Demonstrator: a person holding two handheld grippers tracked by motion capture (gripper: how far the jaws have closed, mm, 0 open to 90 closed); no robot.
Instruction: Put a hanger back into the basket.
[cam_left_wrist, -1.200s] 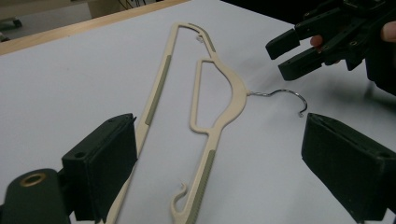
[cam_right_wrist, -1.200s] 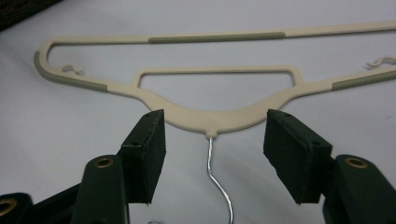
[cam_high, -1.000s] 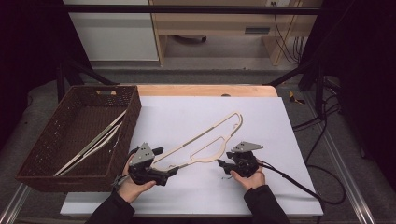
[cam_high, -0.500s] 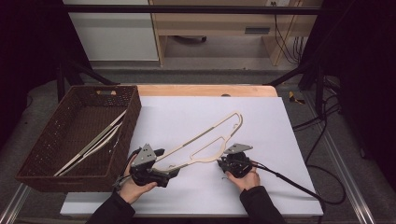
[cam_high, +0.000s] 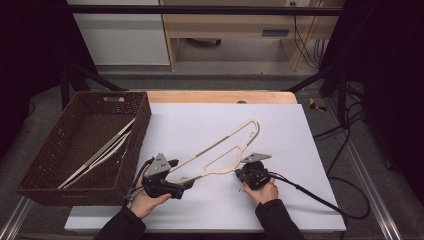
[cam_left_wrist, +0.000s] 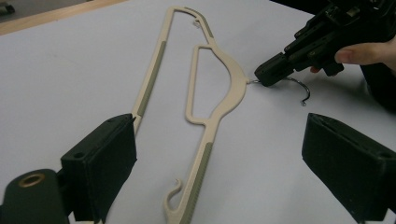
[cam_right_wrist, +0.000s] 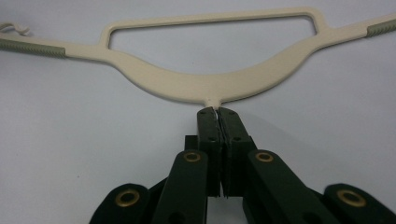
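Note:
A cream plastic hanger (cam_high: 220, 155) with grey grip strips lies flat on the white table top (cam_high: 300, 130). In the right gripper view, my right gripper (cam_right_wrist: 217, 112) is shut on the thin metal hook wire just below the hanger (cam_right_wrist: 205, 88); its jaws have just been closing. The hook's free end (cam_left_wrist: 303, 91) curls out beside that gripper (cam_left_wrist: 268, 74). My left gripper (cam_left_wrist: 222, 140) stands open at the hanger's near end (cam_left_wrist: 205, 158), one jaw on each side, neither pad touching it. In the high view the left gripper (cam_high: 185, 184) and the right gripper (cam_high: 241, 175) sit near the front edge.
A brown wicker basket (cam_high: 50, 155) stands at the table's left with pale hangers (cam_high: 100, 152) inside. Black cables (cam_high: 310, 192) trail off to the right. A dark frame bar (cam_high: 200, 10) crosses the back.
The right gripper has shifted slightly left to the hanger's hook and its jaws have shut on the wire. The left gripper and the hanger have stayed put.

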